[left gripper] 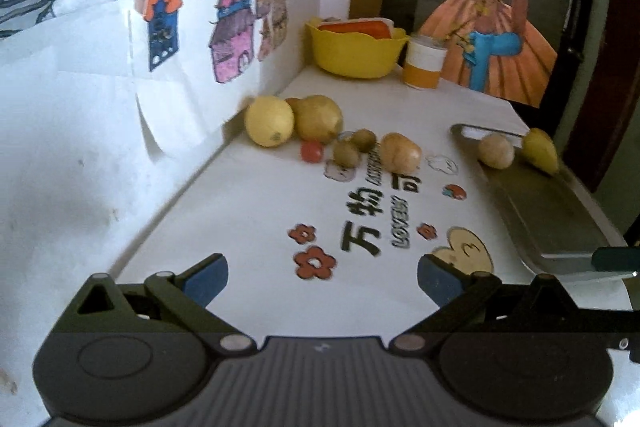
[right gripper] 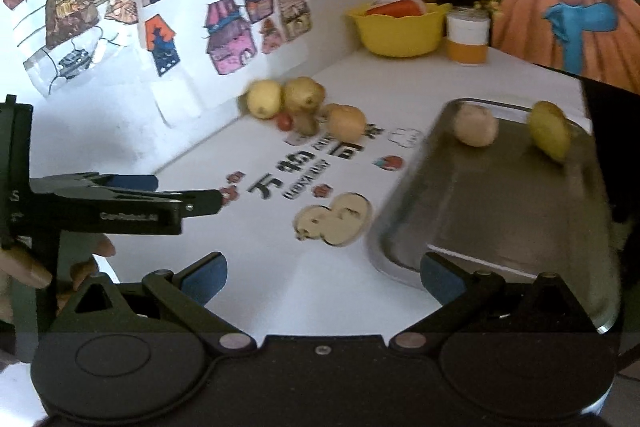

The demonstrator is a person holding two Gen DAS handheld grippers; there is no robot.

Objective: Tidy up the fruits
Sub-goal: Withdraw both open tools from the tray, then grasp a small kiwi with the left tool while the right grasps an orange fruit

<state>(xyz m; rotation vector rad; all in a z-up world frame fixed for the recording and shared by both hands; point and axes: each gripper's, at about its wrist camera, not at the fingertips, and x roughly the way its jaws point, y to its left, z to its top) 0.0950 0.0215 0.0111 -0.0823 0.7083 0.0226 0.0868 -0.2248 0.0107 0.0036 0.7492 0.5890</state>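
Observation:
A cluster of fruit lies on the white table by the wall: a yellow round fruit (left gripper: 269, 121), a brownish pear-like fruit (left gripper: 318, 118), a small red fruit (left gripper: 311, 151), two kiwis (left gripper: 346, 153), and a tan fruit (left gripper: 400, 153). A metal tray (right gripper: 500, 203) at the right holds a round tan fruit (right gripper: 475, 126) and a yellow pear (right gripper: 550, 131). My left gripper (left gripper: 322, 279) hangs open over the printed table, well short of the cluster. My right gripper (right gripper: 322, 279) is open at the tray's near-left corner, nothing between its fingers.
A yellow bowl (left gripper: 354, 53) with an orange-and-white item and a white-and-orange cup (left gripper: 423, 63) stand at the back. Paper drawings cover the wall on the left. A hand holds the left gripper's body (right gripper: 120, 205) in the right wrist view.

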